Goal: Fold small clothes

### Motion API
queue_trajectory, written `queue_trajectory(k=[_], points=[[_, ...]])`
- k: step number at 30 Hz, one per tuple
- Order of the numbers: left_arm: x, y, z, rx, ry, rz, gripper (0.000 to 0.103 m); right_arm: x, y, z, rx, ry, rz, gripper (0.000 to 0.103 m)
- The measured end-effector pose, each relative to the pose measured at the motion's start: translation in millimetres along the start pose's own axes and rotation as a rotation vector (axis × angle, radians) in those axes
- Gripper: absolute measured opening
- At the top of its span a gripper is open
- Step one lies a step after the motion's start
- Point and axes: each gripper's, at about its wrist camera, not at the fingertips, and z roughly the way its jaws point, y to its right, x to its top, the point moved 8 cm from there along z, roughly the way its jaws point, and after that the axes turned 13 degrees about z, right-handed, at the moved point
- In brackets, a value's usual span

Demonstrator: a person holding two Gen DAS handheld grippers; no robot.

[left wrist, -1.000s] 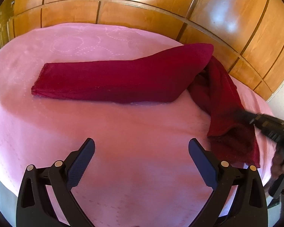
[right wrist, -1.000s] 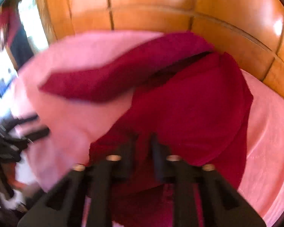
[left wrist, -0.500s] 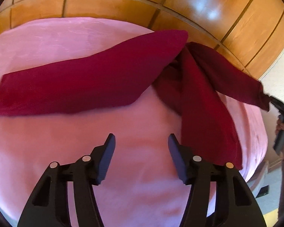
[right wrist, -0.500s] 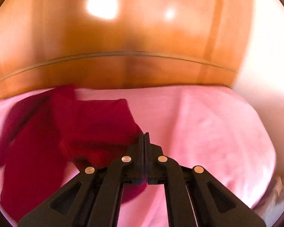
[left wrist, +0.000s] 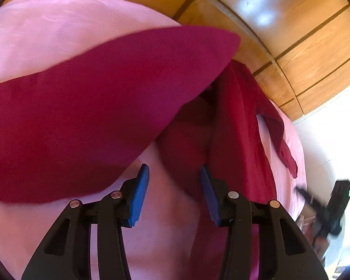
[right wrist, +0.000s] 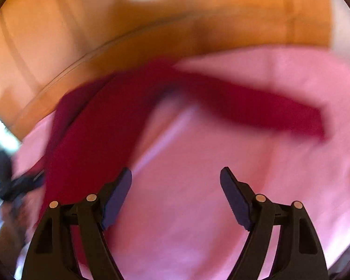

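A dark red garment (left wrist: 93, 107) lies spread on the pink bed cover (left wrist: 46, 30), one long part running left and another (left wrist: 240, 135) running toward me on the right. My left gripper (left wrist: 175, 175) is open and low over the cover at the fork between the two parts, holding nothing. In the blurred right wrist view the same garment (right wrist: 100, 128) lies to the left, with a strip (right wrist: 268, 109) stretching right. My right gripper (right wrist: 176, 177) is open and empty above bare pink cover (right wrist: 198, 210).
A glossy wooden panelled wall (left wrist: 291, 35) runs close behind the bed and shows in the right wrist view (right wrist: 105, 23) too. The bed's right edge (left wrist: 301, 163) drops off to a bright floor. The right gripper (left wrist: 324, 210) shows at that edge.
My right gripper has opened and let go of the garment's strip, which now lies on the cover. My left gripper has narrowed and moved forward, close to the garment's fork.
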Motion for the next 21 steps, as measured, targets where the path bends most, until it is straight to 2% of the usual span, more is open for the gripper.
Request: queue_trajectory(k=[2,3,5,7,9,12,15,18,19,21], points=[[6,1,9,0.022,0.009,0.009,0.045,-26,-12,20,0.058,-0.097,0.019,0.062],[7,1,11,0.019,0.012,0.006,0.031,-39,-18,24,0.085,-0.126,0.027,0.056],[9,3,15,0.000,0.001,0.004,0.014,-53,-31,30,0.112,-0.138,0.007,0.051],[12,5,5,-0.027,0.029,0.011,0.010,-48,-40,34,0.132,-0.165,-0.019,0.008],[15,6,-16,-0.052,0.056,0.029,0.010,-46,-43,25,0.092,-0.140,-0.077,0.008],[23,12,-52,-0.045,0.089,0.081,0.009,-46,-55,2,0.095,-0.091,-0.125,0.007],[30,7,-96,-0.024,0.113,0.121,0.009,-24,-65,-47,0.084,0.011,-0.175,0.007],[38,0,-138,0.001,0.138,0.132,0.009,-12,-46,-90,0.061,0.078,-0.195,0.007],[40,-5,-155,0.030,0.153,0.134,0.009,-9,-34,-101,0.018,0.101,-0.200,0.007],[40,-17,-175,0.041,0.159,0.121,0.010,-12,-19,-100,-0.019,0.092,-0.169,0.007]])
